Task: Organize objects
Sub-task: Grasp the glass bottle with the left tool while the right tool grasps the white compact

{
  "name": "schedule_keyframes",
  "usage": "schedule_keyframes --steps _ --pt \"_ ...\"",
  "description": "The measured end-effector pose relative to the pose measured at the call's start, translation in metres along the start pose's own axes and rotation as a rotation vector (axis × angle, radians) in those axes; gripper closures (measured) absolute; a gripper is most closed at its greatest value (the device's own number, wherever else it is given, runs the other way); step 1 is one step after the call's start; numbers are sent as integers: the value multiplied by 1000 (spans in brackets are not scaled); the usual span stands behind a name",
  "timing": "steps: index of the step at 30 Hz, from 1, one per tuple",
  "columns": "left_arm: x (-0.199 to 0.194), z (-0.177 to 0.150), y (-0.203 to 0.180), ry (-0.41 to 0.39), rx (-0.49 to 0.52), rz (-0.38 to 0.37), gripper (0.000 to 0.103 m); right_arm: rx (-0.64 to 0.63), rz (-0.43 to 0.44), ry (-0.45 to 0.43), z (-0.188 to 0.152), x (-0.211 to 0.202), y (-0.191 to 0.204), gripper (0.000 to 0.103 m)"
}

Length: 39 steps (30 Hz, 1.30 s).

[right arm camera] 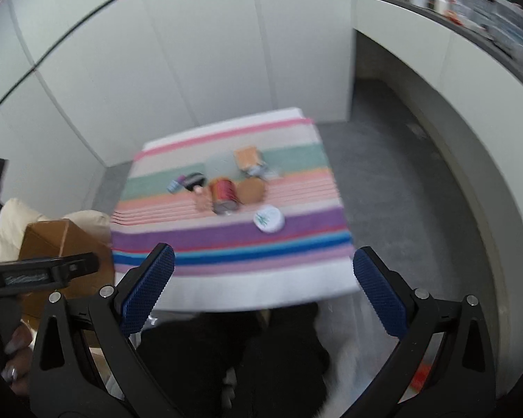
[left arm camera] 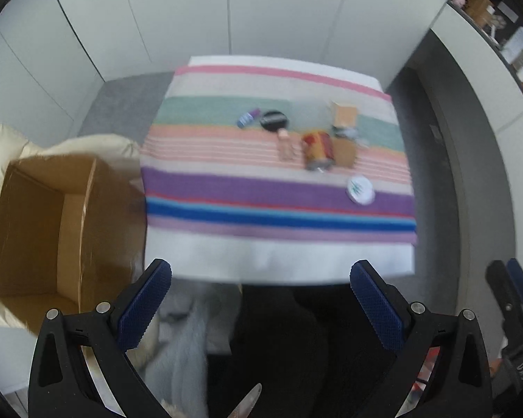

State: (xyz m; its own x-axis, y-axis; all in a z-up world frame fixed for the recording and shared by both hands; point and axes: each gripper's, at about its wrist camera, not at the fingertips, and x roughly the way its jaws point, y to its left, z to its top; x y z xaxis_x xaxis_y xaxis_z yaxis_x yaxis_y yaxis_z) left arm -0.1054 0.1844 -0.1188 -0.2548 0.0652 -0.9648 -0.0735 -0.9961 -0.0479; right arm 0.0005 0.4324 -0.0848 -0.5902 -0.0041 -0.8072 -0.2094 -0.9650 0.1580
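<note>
Striped cloth (left arm camera: 279,191) woven, matt; box (left arm camera: 45,226) brown cardboard, matt.

We see a striped cloth (left arm camera: 226,188) with pink, green, peach, purple, red and blue bands and white edges. On it lie a red and yellow can (left arm camera: 318,149), a white round tin (left arm camera: 360,190) with a green motif, a black disc (left arm camera: 274,120) and tan cardboard pieces (left arm camera: 345,115). Beside its left edge stands a brown box (left arm camera: 52,223). Our hand-held gripper pads (left arm camera: 146,306) are dark blue on black.

Both views are motion-blurred, so labels on the red can (left arm camera: 317,149) and white round tin (left arm camera: 360,190) are unreadable. The cardboard box (right arm camera: 62,244) is partly hidden behind the left hand-held gripper (right arm camera: 38,273).
</note>
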Motion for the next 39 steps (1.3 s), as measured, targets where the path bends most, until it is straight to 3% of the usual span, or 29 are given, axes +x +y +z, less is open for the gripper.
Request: schedule_keyframes --steps 2,7,10,17,22,25,31,35,39 --pt "21 9 8 -16 -9 10 0 -30 -22 17 7 24 4 0" --pt "82 33 26 31 -69 -44 1 -59 -115 80 17 97 6 0" --pt "120 50 24 70 -54 -28 1 -76 -96 108 16 145 4 0" --pt "188 75 6 84 -10 -80 3 -75 -87 162 1 228 -8 0" --pt "237 98 -3 114 -22 -120 14 -70 -80 189 -8 270 -16 0" --pt "265 111 -11 125 -14 -97 25 -80 -80 200 -12 293 -17 1" --pt "288 130 -25 81 24 -62 24 -110 -64 220 -14 317 -11 3" --pt "296 138 -38 62 55 -26 23 -121 -70 269 -18 333 -8 17" --pt "296 145 -48 53 77 -39 27 -150 -100 253 -18 333 -3 34"
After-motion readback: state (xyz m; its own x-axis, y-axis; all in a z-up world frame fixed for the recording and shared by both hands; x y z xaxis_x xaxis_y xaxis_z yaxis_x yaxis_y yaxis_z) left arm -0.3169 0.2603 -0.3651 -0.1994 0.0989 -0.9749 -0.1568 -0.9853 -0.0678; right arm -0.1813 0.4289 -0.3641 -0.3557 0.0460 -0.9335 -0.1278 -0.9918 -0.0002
